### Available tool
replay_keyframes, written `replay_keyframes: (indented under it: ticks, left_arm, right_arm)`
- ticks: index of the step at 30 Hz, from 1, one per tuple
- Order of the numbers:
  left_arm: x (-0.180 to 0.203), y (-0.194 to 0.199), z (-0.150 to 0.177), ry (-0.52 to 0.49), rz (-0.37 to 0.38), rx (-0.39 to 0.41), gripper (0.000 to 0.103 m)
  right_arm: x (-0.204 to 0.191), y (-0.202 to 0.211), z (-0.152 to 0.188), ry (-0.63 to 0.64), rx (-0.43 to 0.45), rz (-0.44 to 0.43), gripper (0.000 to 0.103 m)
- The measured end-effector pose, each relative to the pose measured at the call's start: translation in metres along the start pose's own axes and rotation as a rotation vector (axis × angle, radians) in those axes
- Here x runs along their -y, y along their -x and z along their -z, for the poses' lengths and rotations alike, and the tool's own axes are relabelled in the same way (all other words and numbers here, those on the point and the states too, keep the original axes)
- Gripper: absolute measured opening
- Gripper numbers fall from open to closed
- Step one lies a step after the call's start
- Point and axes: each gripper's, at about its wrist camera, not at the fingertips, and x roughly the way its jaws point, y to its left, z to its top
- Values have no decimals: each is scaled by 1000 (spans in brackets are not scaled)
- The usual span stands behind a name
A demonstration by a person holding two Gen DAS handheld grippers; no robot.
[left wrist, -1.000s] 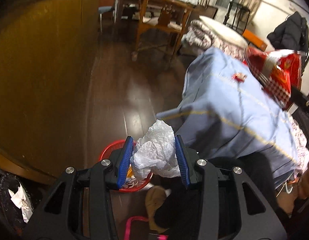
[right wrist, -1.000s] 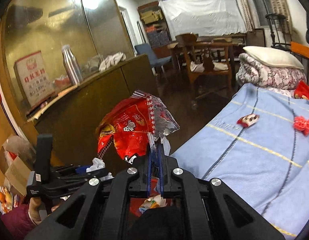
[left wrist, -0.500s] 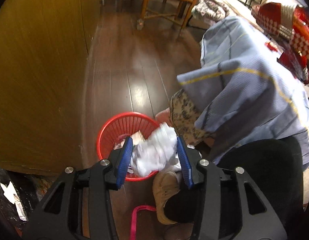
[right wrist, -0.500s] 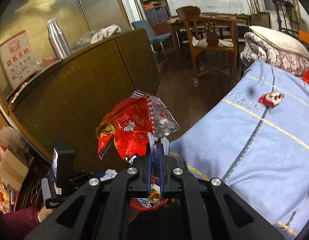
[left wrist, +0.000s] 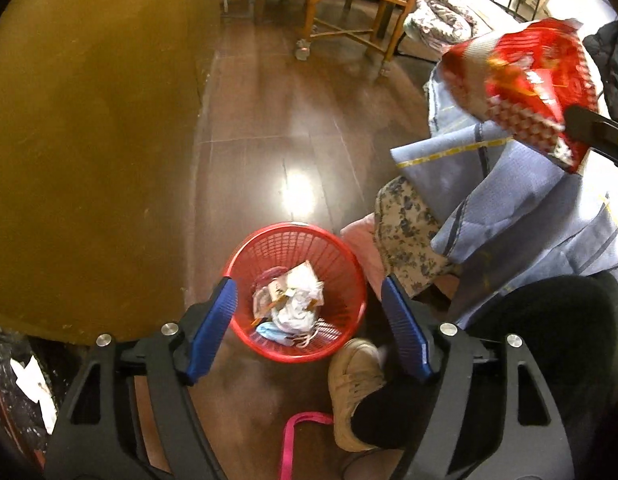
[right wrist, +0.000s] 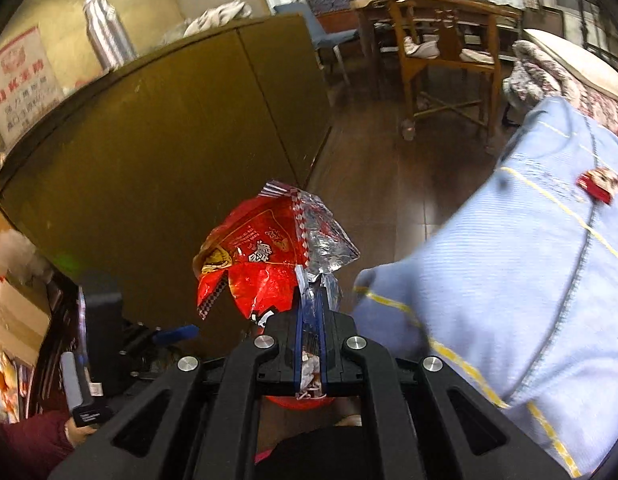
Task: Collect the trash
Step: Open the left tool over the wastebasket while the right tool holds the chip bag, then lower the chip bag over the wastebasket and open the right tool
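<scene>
My left gripper [left wrist: 309, 312] has just opened, empty, over the red basket [left wrist: 351, 268] at lower centre; bare floor [left wrist: 277, 128] lies beyond its rim. My right gripper [right wrist: 311, 312] clamps the snack bag [right wrist: 261, 264].

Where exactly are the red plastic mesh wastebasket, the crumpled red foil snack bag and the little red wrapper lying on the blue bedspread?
Red plastic mesh wastebasket [left wrist: 245, 258]: left wrist view, inner wall.
Crumpled red foil snack bag [right wrist: 257, 268]: right wrist view, printed front.
Little red wrapper [right wrist: 601, 184]: right wrist view, its middle.

We see our right gripper [right wrist: 310, 320] pinching a red snack bag [right wrist: 261, 264], brown cabinet [right wrist: 169, 152] left, blue quilt [right wrist: 509, 280] right.
</scene>
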Motion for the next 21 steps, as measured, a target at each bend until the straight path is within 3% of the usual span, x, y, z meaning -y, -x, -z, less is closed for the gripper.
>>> replay_keyframes:
  ticks: [14, 15, 16, 17, 21]
  left_arm:
    - [-23, 6, 27, 12, -62, -36, 79]
    - [-25, 5, 28, 17, -60, -39, 79]
    - [-26, 6, 27, 20, -58, -41, 79]
    - [-27, 6, 27, 23, -56, -43, 79]
    - [-25, 7, 27, 26, -54, -39, 79]
  right_arm:
    - [-42, -83, -16, 103, -230, 19, 11]
    - [-45, -88, -19, 108, -237, 20, 14]
    - [-46, -91, -21, 109, -241, 18, 30]
    - [-46, -91, -22, 108, -234, 20, 39]
    - [-45, -87, -20, 103, -212, 11, 39]
